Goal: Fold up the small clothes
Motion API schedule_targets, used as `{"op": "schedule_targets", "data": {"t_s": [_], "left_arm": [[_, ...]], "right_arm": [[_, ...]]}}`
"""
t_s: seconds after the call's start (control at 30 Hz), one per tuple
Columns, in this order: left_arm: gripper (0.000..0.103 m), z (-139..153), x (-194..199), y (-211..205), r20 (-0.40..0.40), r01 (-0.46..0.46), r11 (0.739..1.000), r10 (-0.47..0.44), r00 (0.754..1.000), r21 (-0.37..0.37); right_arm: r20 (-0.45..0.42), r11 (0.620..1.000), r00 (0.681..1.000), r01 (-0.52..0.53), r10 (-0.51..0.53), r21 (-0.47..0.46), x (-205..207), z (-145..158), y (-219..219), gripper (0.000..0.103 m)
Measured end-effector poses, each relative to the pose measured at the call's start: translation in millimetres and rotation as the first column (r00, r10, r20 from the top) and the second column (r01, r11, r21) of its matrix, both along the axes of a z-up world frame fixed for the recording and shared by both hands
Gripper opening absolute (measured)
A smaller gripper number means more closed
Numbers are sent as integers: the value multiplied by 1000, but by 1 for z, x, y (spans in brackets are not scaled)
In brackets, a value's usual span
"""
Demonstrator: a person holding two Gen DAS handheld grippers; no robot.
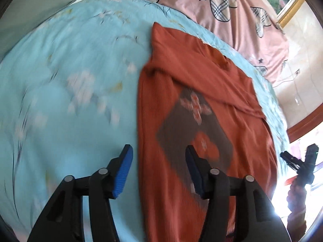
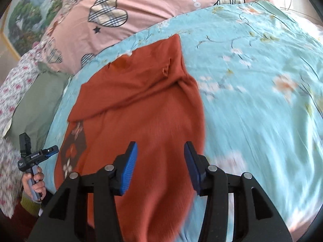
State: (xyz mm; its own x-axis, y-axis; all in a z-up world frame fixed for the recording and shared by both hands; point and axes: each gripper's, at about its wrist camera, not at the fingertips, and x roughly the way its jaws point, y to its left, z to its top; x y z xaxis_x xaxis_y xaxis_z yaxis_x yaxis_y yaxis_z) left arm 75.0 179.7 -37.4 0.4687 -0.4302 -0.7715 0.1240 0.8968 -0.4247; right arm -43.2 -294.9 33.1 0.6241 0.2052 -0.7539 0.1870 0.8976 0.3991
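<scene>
Hovering with both my left gripper (image 1: 159, 169) and right gripper (image 2: 161, 166) apart and empty over the orange top (image 1: 201, 104), half-folded on the blue bedspread (image 1: 70, 80); soft, limp knit, best pinched at hem corners.

1 orange garment (image 1: 181, 84) under/ahead of both jaw sets, 2 grippers: left (image 1: 159, 157), right (image 2: 160, 157). 1 blue floral sheet (image 1: 70, 80), 1 pink duvet (image 2: 151, 6) beyond.
</scene>
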Motion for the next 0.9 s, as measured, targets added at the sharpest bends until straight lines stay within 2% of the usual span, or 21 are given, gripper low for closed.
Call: {"op": "schedule_targets", "data": {"t_s": [0.07,0.2,0.27,0.33,0.4,0.43,0.57,0.67,0.73,0.8,0.9], "left_arm": [[62,-4,-29,8,-14,8,1000,-8,1000,-27],[62,-16,-71,10,-50,64,997,-66,997,-43],[62,-22,-89,3,-56,102,995,-103,993,-24],[62,-23,-100,-7,-43,141,990,-140,989,24],[66,-25,-105,-12,-40,166,985,-165,986,50],[67,-26,-109,-15,-39,170,983,-168,985,63],[70,-28,-114,-18,-56,180,981,-176,983,76],[71,-39,-115,-18,-123,193,980,-186,975,55],[71,-44,-120,-16,-124,186,982,-180,976,44],[72,-44,-120,-19,-121,185,982,-179,976,37],[73,-44,-118,-18,-117,184,983,-184,976,-7]], "right_arm": [[-12,1000,1000,-22,23,16,-26,-5,-3,49],[-61,997,996,-59,63,59,-64,-25,-5,49],[-61,991,994,-83,90,103,-72,-37,-1,49],[-41,991,994,-94,99,98,-72,-41,5,46],[-41,991,995,-92,96,99,-67,-43,6,26],[-55,990,994,-93,99,105,-64,-45,7,8],[-59,987,989,-132,138,95,-67,-40,11,5],[-10,991,998,-58,60,121,-88,-24,-15,4],[22,984,1000,-13,9,177,-102,-19,-39,4],[25,977,999,-47,43,207,-101,-22,-40,4],[-26,964,993,-101,111,247,-93,-37,-26,9]]}}
